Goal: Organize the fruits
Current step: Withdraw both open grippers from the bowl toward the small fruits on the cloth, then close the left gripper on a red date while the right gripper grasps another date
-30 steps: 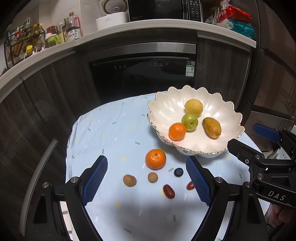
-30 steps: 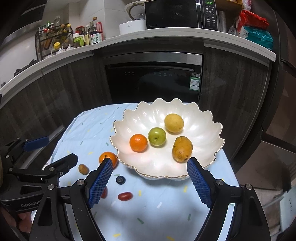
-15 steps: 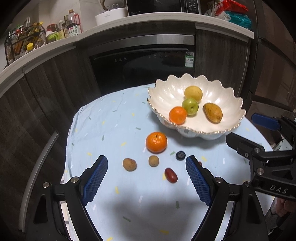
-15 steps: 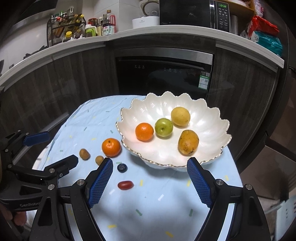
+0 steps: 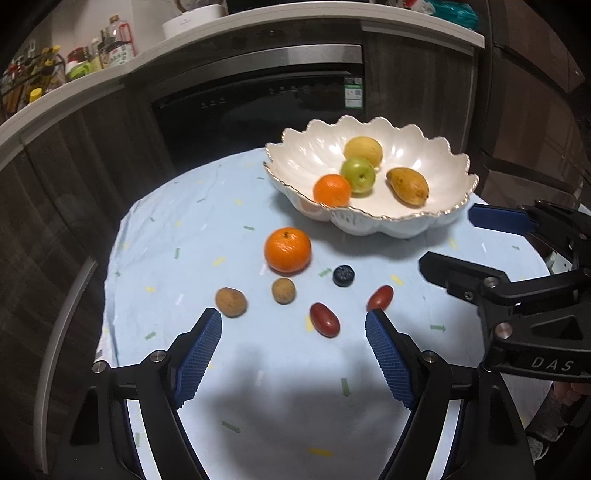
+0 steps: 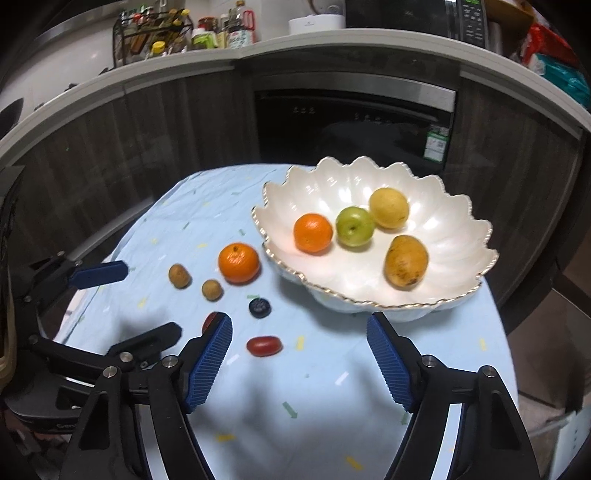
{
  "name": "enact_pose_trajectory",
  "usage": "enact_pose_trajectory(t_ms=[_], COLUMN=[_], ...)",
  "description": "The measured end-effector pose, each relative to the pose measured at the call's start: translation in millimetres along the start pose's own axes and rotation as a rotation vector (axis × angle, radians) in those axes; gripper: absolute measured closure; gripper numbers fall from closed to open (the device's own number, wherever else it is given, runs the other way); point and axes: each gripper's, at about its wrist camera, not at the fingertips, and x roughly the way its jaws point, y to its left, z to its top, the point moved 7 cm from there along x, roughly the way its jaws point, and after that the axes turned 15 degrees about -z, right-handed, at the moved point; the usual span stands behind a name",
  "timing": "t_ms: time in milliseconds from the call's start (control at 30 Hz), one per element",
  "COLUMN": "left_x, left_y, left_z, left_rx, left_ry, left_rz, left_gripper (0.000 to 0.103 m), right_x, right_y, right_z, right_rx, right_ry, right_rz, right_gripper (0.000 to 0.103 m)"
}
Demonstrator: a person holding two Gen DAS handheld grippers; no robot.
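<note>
A white scalloped bowl [image 5: 436, 218] [image 6: 461, 295] holds an orange [image 5: 331, 190], a green apple [image 5: 357, 175], a yellow fruit [image 5: 363, 151] and a brown pear [image 5: 407, 185]. On the blue cloth lie a loose orange [image 5: 287, 250] [image 6: 238, 262], two small brown fruits [image 5: 231, 302] [image 5: 283, 290], a blueberry [image 5: 343, 275] [image 6: 259, 307] and two red fruits [image 5: 324, 319] [image 5: 380, 297]. My left gripper [image 5: 293, 360] is open and empty above the cloth, near the red fruits. My right gripper [image 6: 299, 363] is open and empty, right of it, before the bowl.
The round table [image 5: 166, 236] is covered by a pale blue cloth. Behind it stand dark cabinets and a built-in oven [image 5: 258, 99]. A counter above carries bottles [image 6: 207, 35] and a microwave [image 6: 472, 18]. The table's edges drop off left and right.
Both grippers have drawn back and lowered towards the near side of the table, so the loose fruits sit farther ahead. Both stay open. No fruit has moved.
</note>
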Motion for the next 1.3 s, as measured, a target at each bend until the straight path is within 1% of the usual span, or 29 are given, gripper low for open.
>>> enact_pose_trajectory(t_ms=[200, 467, 567, 700, 800, 1000, 1133, 1300], left_x=[16.7, 33.9, 40.1, 48.0, 54.7, 63.8, 69.2, 70.5], left_y=[-0.7, 0.7, 1.4, 1.1, 2.1, 0.1, 0.2, 2.6], left_z=[-6.0, -11.1, -12.7, -13.6, -12.5, -10.9, -11.7, -12.3], left_rx=[0.005, -0.002, -0.001, 0.013, 0.016, 0.032, 0.034, 0.028], left_ry=[0.027, 0.027, 0.031, 0.040, 0.047, 0.055, 0.071, 0.065], left_rz=[-0.009, -0.041, -0.049, -0.057, -0.062, -0.076, -0.080, -0.085], left_gripper=[0.028, 0.030, 0.033, 0.039, 0.046, 0.052, 0.053, 0.053], right_x=[10.8, 26.5, 34.1, 42.7, 47.1, 53.1, 57.0, 59.4], right_y=[7.6, 17.0, 20.6, 25.2, 28.0, 31.8, 33.6, 36.2], right_z=[-7.8, -10.5, -12.5, -16.0, -17.0, -18.8, -20.9, -19.7], right_rx=[-0.036, -0.076, -0.088, -0.105, -0.112, -0.125, -0.137, -0.146], right_ry=[0.027, 0.062, 0.085, 0.115, 0.128, 0.156, 0.177, 0.187], right_rz=[0.032, 0.078, 0.100, 0.132, 0.144, 0.165, 0.171, 0.174], right_gripper=[0.031, 0.035, 0.038, 0.041, 0.042, 0.044, 0.046, 0.046])
